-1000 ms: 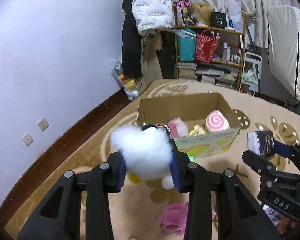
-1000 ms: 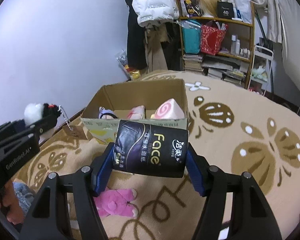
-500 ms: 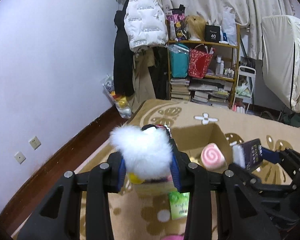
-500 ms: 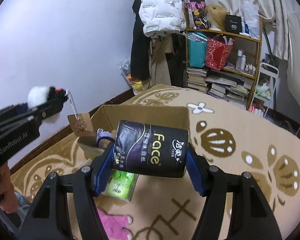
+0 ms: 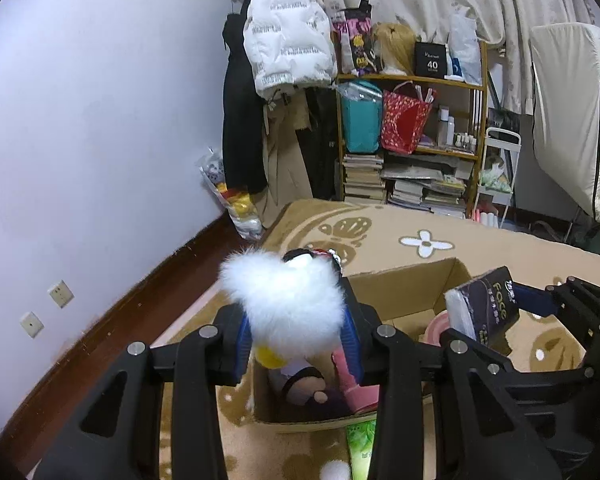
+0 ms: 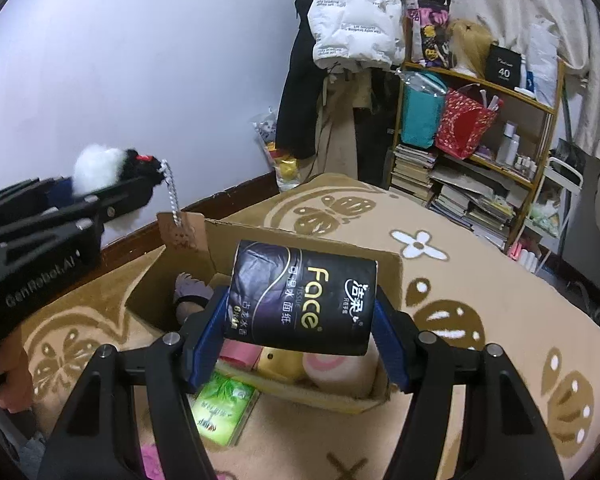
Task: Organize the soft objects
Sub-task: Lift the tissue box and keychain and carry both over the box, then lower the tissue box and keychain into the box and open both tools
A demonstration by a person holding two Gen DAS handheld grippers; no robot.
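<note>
Over the cardboard box [image 6: 388, 268], our left gripper [image 5: 296, 336] clenches a fluffy keychain toy [image 5: 288, 304], our right gripper [image 6: 300, 344] a tissue pack [image 6: 300, 296]; either may bounce out if released high.

I see the fluffy white plush toy [image 5: 292, 304] as long, soft fur, pressed between the smooth blue pads [image 5: 350, 344] of my matt black plastic left gripper [image 5: 296, 344], whose frame carries small shiny metal screws. My right gripper [image 6: 300, 336] has the same matt black plastic and blue pads against a tissue pack [image 6: 300, 292] in glossy dark film wrap. The box [image 6: 388, 268] below is plain matt brown cardboard, standing on a short-piled woven carpet [image 6: 480, 280].
</note>
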